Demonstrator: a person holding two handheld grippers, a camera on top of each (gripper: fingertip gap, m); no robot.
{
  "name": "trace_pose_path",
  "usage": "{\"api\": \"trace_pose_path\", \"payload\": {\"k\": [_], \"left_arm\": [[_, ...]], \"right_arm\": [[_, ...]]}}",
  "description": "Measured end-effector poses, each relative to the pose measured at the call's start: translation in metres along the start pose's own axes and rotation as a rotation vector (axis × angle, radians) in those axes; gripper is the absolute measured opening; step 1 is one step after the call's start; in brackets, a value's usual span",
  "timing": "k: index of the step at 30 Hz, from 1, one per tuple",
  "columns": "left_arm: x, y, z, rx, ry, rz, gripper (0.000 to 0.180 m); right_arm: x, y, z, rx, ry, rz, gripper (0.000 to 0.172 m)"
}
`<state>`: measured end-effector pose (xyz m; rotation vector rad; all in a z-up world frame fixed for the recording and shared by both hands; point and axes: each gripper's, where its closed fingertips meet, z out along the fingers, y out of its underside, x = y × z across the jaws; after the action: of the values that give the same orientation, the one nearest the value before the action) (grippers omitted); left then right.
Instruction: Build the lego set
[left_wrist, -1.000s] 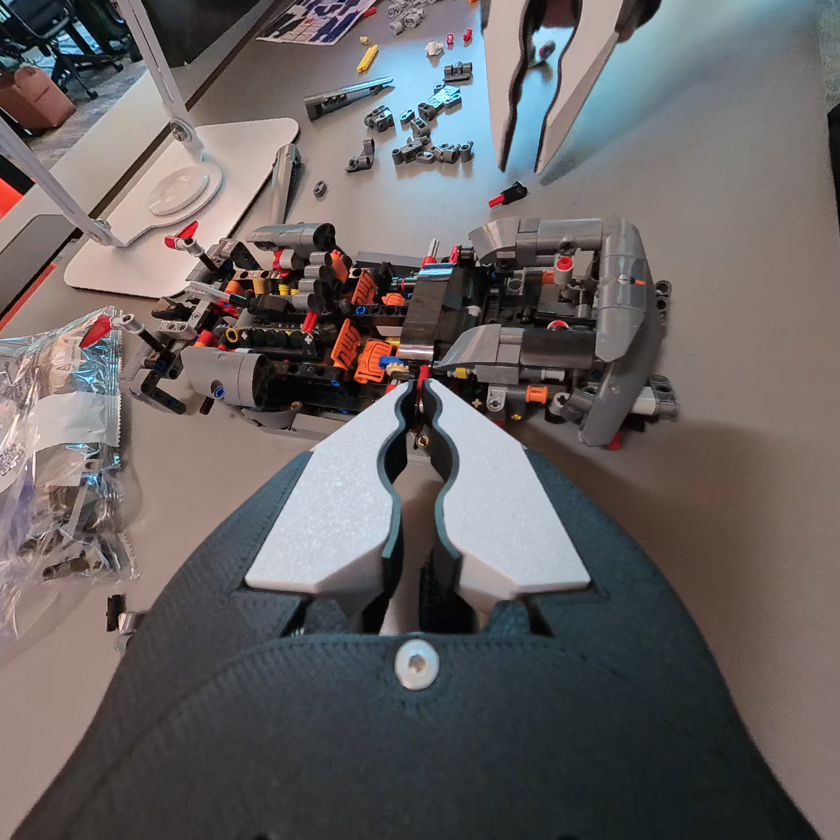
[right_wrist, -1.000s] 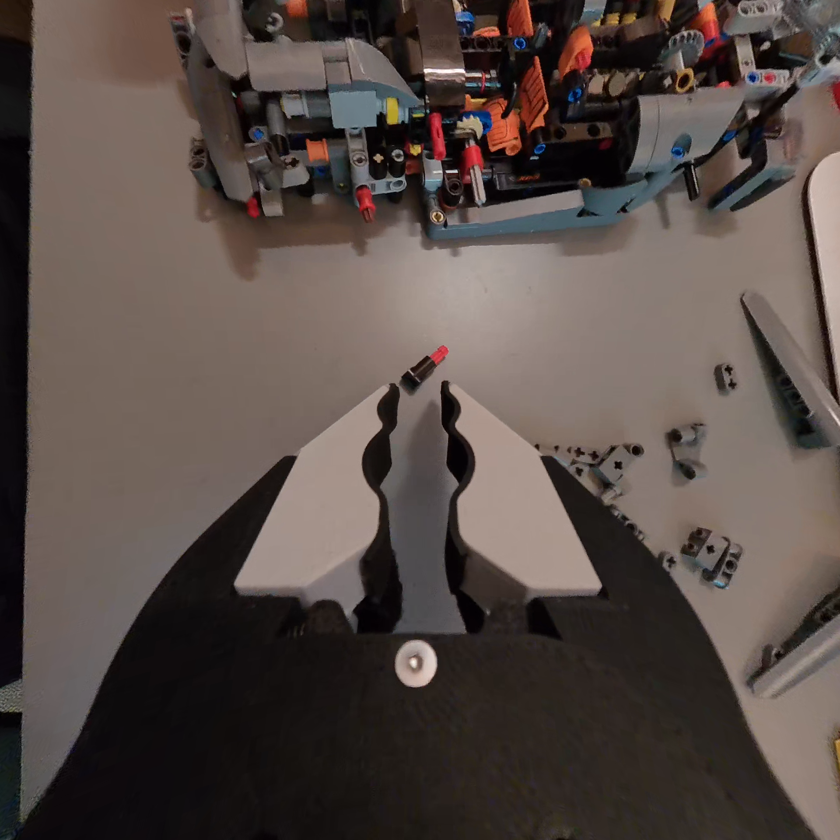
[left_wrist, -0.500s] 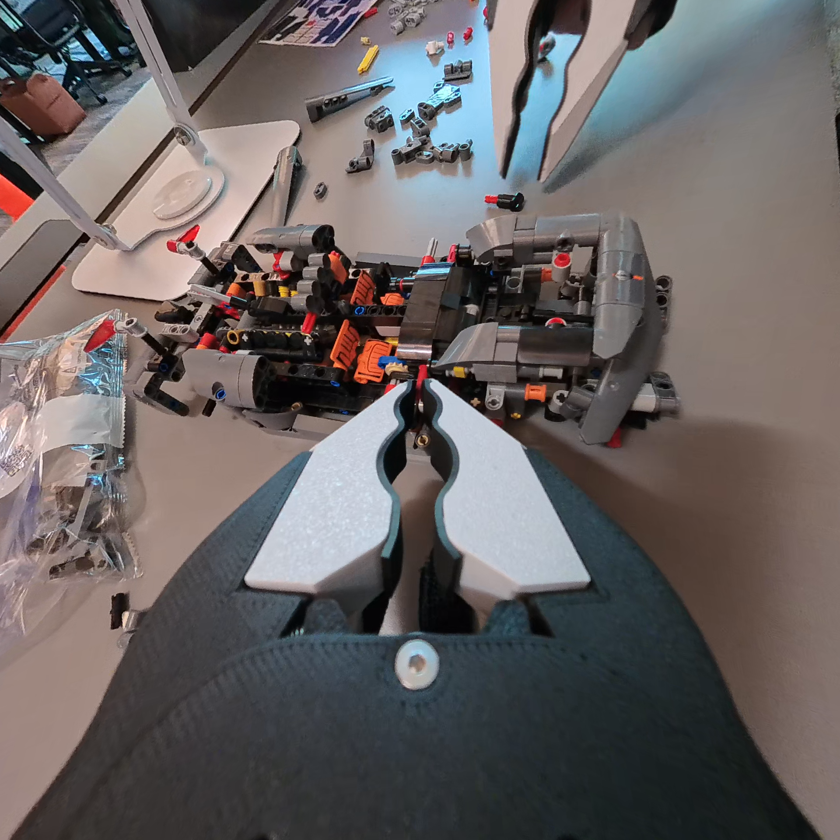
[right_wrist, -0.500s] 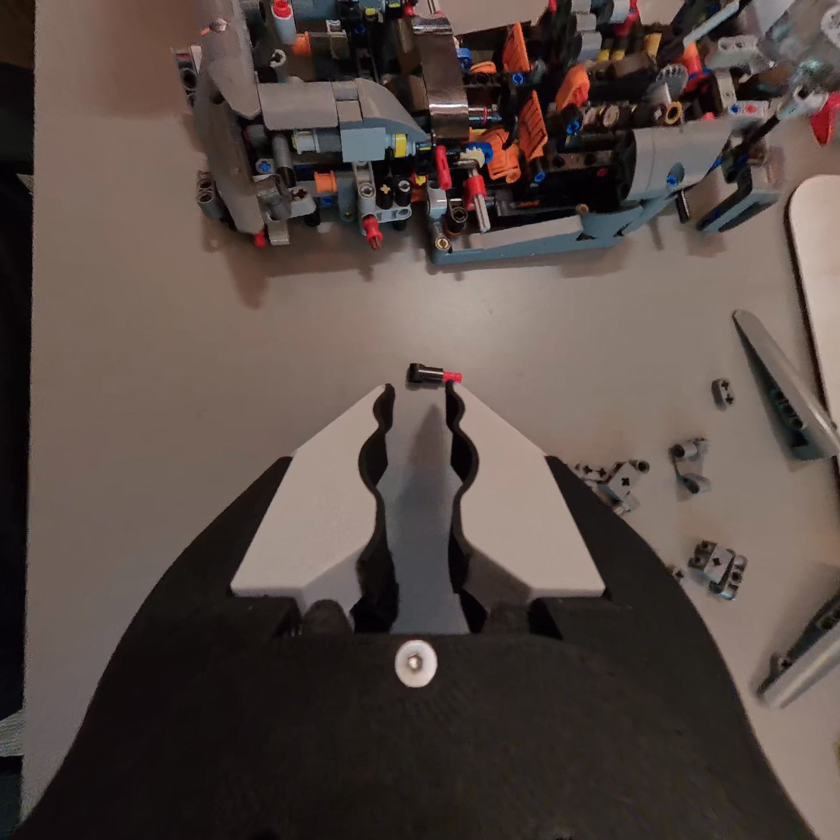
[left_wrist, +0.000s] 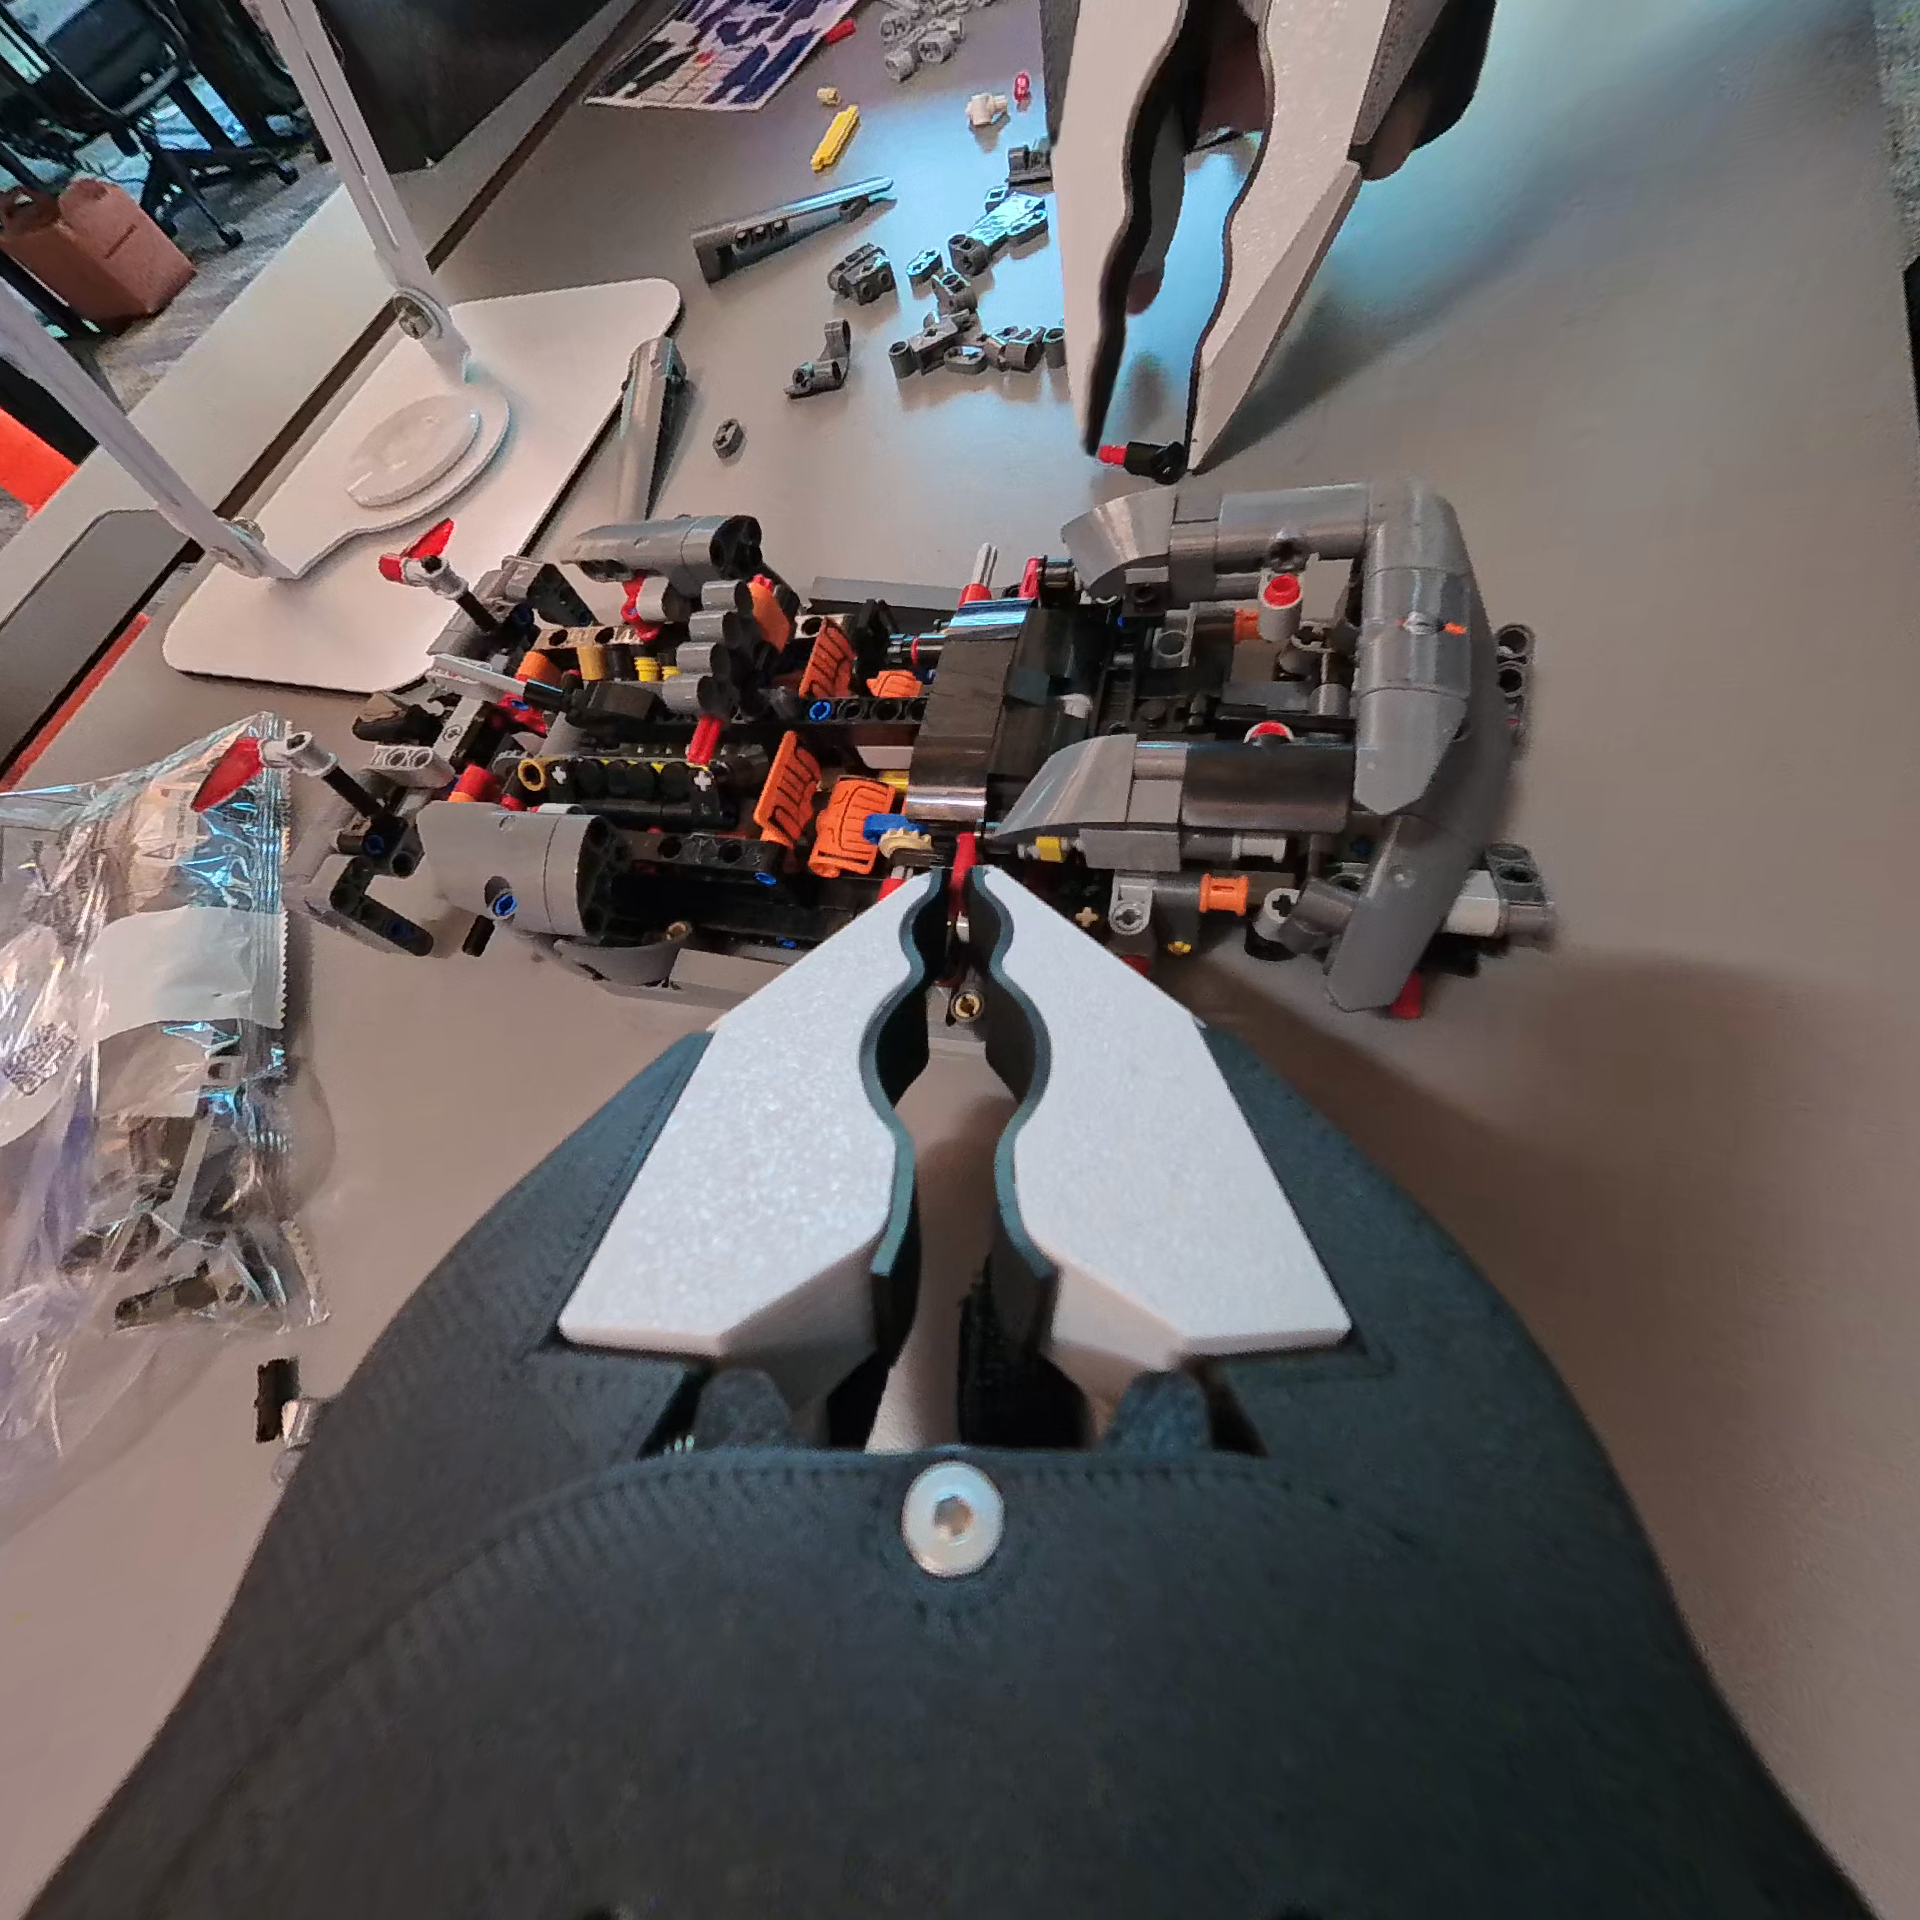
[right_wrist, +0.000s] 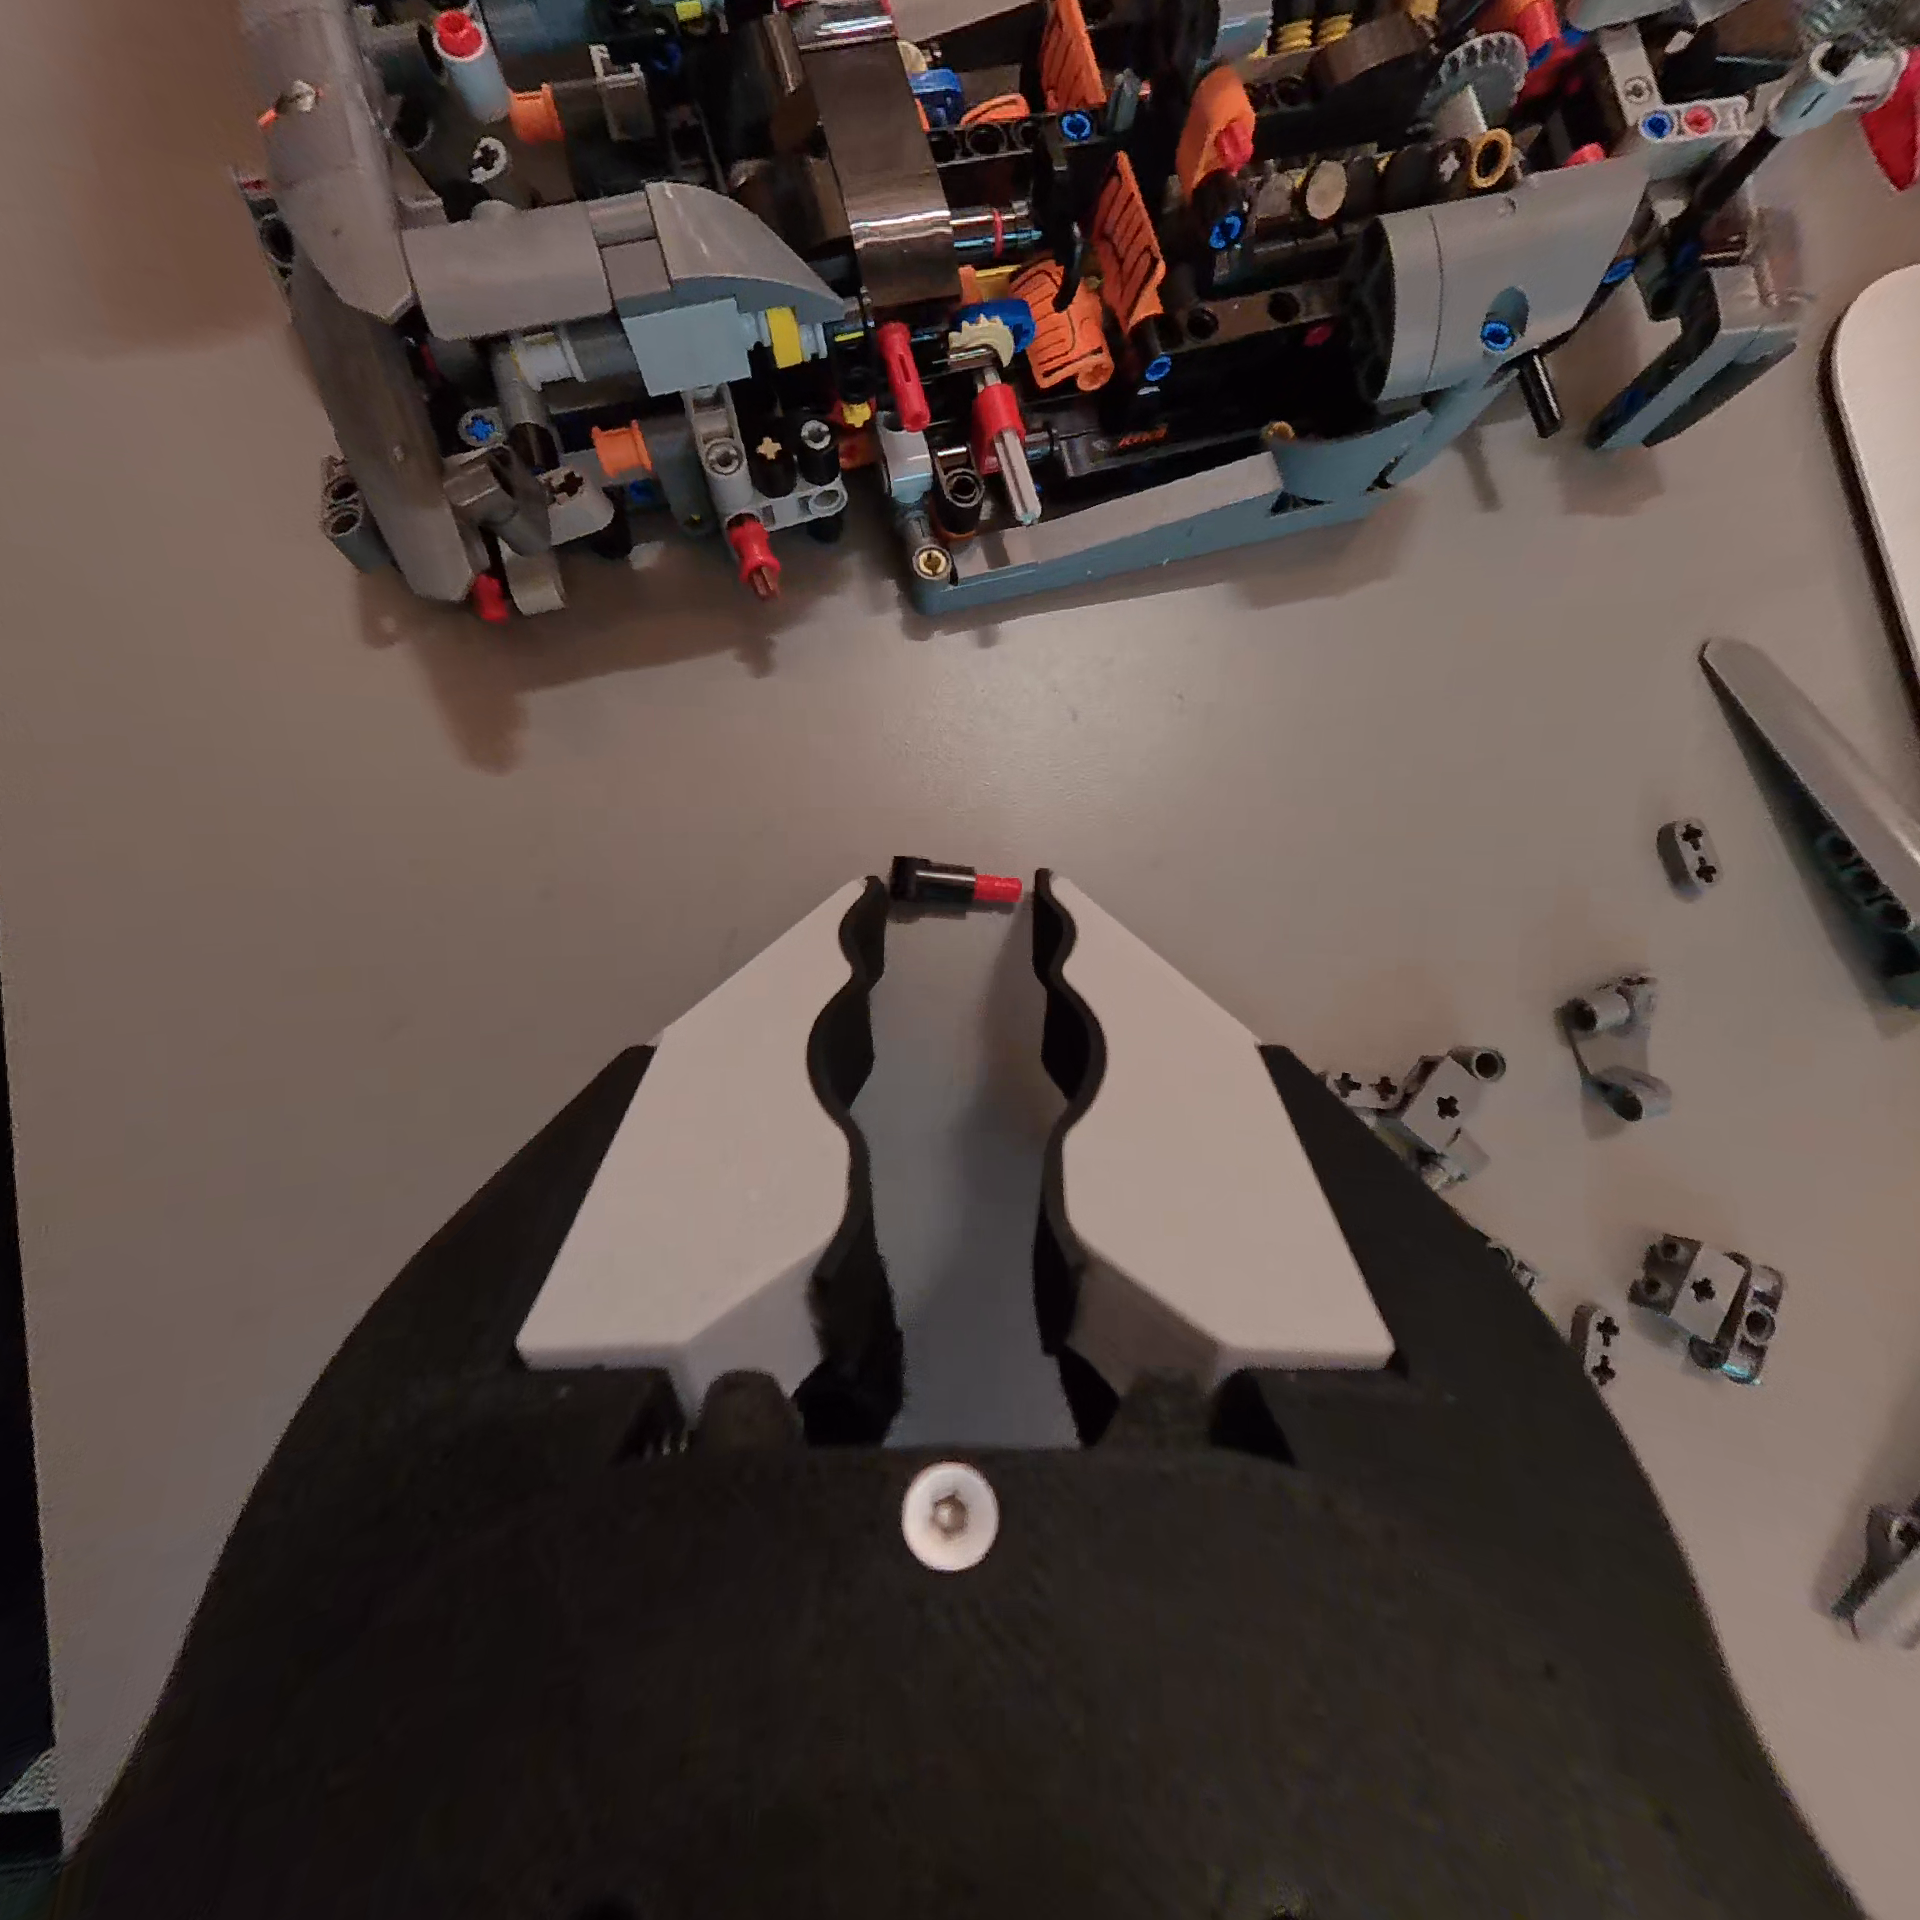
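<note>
- While my left tool (left_wrist: 961, 883) stays pinched on the model's (left_wrist: 1039, 727) red pin (left_wrist: 966, 854),
- my right tool (right_wrist: 956, 883) straddles, narrowly open, a black-red pin (right_wrist: 954, 885) on the tabletop (right_wrist: 935, 727).

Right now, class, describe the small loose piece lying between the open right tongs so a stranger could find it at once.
Start at the big grey, black and orange brick-built vehicle model on the grey table. On bare table near it, the right tongs straddle a short pin. Unlike the all-grey connectors scattered nearby, it is black with a red end.
</note>
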<state>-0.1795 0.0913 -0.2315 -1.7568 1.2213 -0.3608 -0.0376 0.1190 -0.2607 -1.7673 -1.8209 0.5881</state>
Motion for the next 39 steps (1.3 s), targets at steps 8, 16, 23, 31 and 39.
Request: {"api": "trace_pose_path", "payload": {"k": [8,16,23,31,39], "left_arm": [[0.0,0.0,0.0,0.0,-0.003,0.003,0.001],[0.0,0.0,0.0,-0.001,-0.008,0.008,0.001],[0.0,0.0,0.0,-0.001,-0.014,0.01,0.001],[-0.001,0.0,0.0,0.0,-0.024,0.016,0.001],[-0.001,0.0,0.0,0.001,-0.021,0.015,0.001]], "right_arm": [[-0.002,0.0,0.001,0.006,-0.007,0.099,0.026],[0.0,-0.001,0.002,0.02,-0.003,0.1,0.021],[0.001,-0.046,0.0,0.19,0.047,-0.091,0.021],[0.006,-0.071,0.018,0.208,0.162,-0.353,0.021],[0.005,-0.075,0.021,0.213,0.182,-0.411,0.021]]}}
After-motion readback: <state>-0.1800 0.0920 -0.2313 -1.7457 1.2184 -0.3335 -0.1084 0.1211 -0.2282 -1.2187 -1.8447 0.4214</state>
